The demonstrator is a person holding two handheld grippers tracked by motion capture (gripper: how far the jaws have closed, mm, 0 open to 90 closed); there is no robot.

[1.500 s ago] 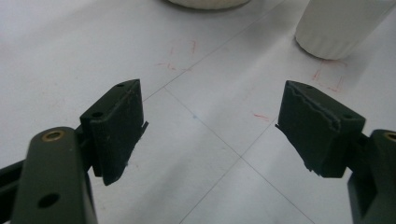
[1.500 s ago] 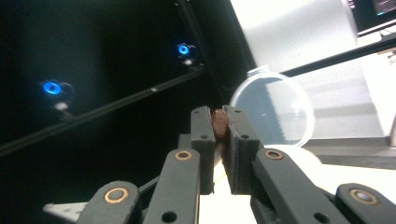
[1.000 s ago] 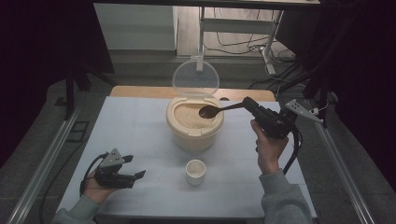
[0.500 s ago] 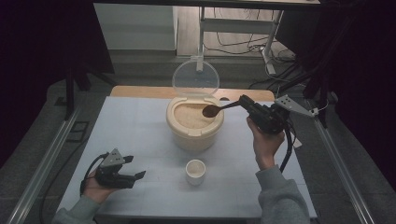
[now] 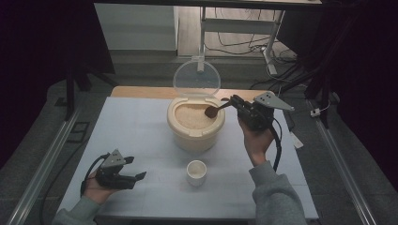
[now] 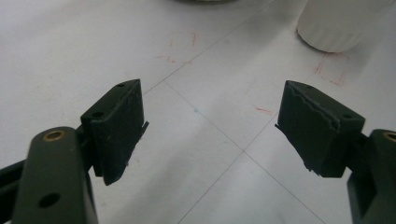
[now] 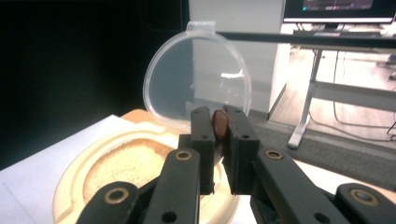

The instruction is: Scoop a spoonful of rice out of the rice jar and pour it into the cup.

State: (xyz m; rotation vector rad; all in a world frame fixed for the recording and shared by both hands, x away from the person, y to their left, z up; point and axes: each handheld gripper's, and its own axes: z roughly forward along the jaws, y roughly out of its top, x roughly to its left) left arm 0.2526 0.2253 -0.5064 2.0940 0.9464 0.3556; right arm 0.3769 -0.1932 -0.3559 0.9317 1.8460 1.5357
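Black jaws of the right gripper (image 5: 240,107) are seen pressed tight on the handle of a brown spoon (image 5: 212,111), whose bowl is held just over the rice (image 5: 191,116) in the cream container (image 5: 195,125). The handle is pinched edge-on between the 2 jaws in the right gripper view (image 7: 219,122), a hold judged to keep the spoon from twisting while it scoops. The container sits at the far middle of the table (image 5: 141,136), with its clear lid (image 5: 196,78) standing upright at the far rim, so that the opening is left free from the near and right sides. A small white cup (image 5: 196,172) stands nearer, well apart from the container, probably as the place for the rice. At the near left, the left gripper (image 5: 133,177) is rested on the table in the person's hand, its jaws wide apart and nothing held; in the left gripper view only the cup (image 6: 338,23) lies beyond it.
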